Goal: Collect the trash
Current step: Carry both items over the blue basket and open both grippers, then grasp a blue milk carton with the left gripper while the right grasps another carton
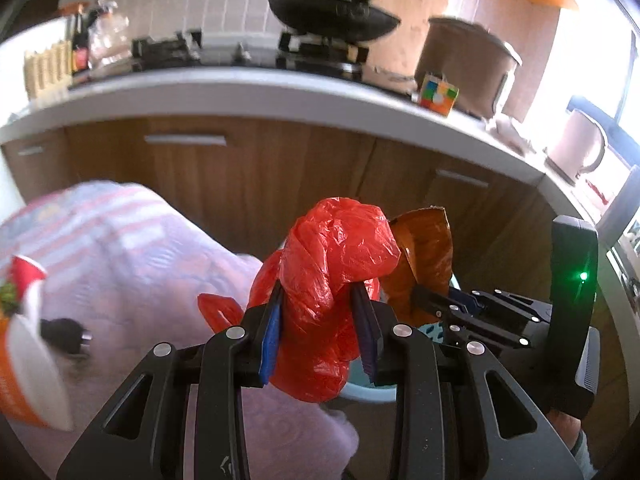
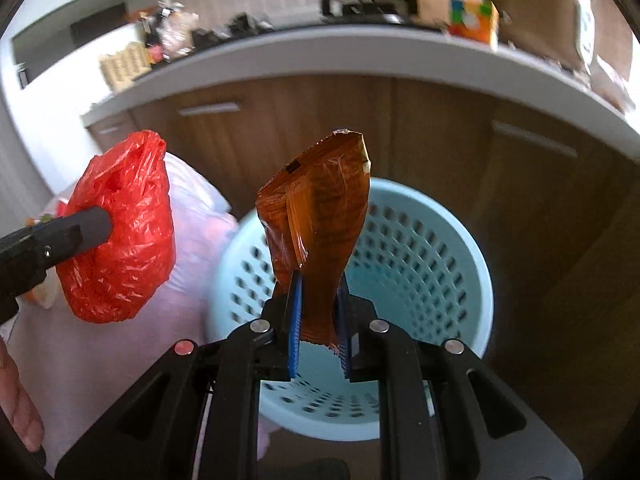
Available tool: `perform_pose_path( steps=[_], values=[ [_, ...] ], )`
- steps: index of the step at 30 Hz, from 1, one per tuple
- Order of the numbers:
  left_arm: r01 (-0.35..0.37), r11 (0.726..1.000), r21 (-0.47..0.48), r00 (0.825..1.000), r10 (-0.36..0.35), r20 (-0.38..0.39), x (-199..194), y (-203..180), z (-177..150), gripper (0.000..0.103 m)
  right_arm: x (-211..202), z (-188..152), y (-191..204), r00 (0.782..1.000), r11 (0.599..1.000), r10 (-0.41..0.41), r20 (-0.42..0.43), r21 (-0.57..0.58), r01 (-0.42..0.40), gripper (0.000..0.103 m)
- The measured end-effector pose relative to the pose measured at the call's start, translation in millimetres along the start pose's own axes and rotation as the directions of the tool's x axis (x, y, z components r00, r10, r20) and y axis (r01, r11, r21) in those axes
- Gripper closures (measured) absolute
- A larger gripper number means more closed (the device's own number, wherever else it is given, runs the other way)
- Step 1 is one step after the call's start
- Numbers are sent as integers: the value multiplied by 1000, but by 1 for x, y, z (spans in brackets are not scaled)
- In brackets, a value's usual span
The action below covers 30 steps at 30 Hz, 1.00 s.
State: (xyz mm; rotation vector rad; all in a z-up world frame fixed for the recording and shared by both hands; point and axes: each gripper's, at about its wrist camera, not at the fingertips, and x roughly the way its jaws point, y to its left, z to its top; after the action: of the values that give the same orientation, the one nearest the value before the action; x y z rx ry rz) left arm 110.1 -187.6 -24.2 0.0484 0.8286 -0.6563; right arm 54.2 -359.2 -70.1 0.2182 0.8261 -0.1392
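My left gripper is shut on a crumpled red plastic bag, held in the air; the bag also shows at the left of the right wrist view. My right gripper is shut on an orange-brown snack wrapper, held upright over the light blue perforated basket. In the left wrist view the wrapper and the right gripper sit just right of the red bag, with the basket's rim showing below.
A table with a pale pink striped cloth lies to the left, bearing a black plug and an orange-white package. Wooden cabinets and a counter with a pan, a puzzle cube and a kettle stand behind.
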Motion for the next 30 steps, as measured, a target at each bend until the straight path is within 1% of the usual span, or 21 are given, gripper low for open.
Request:
perform_pose_path(
  steps=[1,3,8,9,10,11,12,13,14,16,18,24,26,30],
  values=[
    [17,1000,-20,1000,-17,-22,10,0,-2,71,5,-2,-6,1000,1000,-11,-20,10,11,90],
    [35,999,-37,998,-37,-43,21,-1,-4,70,13,-5,-13,999,1000,-13,-53,28,15,90],
    [37,999,-27,997,-38,-60,33,-4,-7,66,21,-10,-19,996,999,-29,-88,44,32,88],
    [39,999,-28,997,-41,-63,35,-4,-6,62,22,-12,-20,995,998,-31,-95,46,36,88],
    [37,999,-34,997,-40,-65,36,-3,-7,54,25,-12,-21,994,998,-32,-102,49,37,87],
    [36,999,-41,997,-39,-67,38,-1,-7,49,26,-13,-23,993,998,-30,-110,54,36,84],
    [37,998,-44,997,-40,-67,37,0,-7,43,26,-15,-24,993,998,-26,-118,61,33,77],
    [36,998,-44,997,-39,-66,36,1,-8,41,28,-13,-25,992,997,-25,-121,66,33,66],
    [30,999,-41,997,-33,-64,33,4,-9,41,28,-13,-25,992,997,-32,-121,69,41,58],
    [14,999,-36,999,-16,-49,23,7,-12,35,22,-14,-26,993,995,-61,-102,70,68,58],
    [6,999,-47,1000,-7,-28,12,13,-14,31,19,-10,-23,994,995,-52,-92,75,59,58],
    [-7,996,-92,999,11,43,-29,34,-20,31,-3,-1,-2,999,998,-39,-25,47,40,58],
    [-15,994,-109,997,23,69,-46,40,-22,31,-13,3,13,1000,1000,-10,5,26,10,58],
    [-56,987,-148,989,75,126,-86,60,-30,31,-31,15,48,998,999,35,60,-28,-33,58]
  ],
)
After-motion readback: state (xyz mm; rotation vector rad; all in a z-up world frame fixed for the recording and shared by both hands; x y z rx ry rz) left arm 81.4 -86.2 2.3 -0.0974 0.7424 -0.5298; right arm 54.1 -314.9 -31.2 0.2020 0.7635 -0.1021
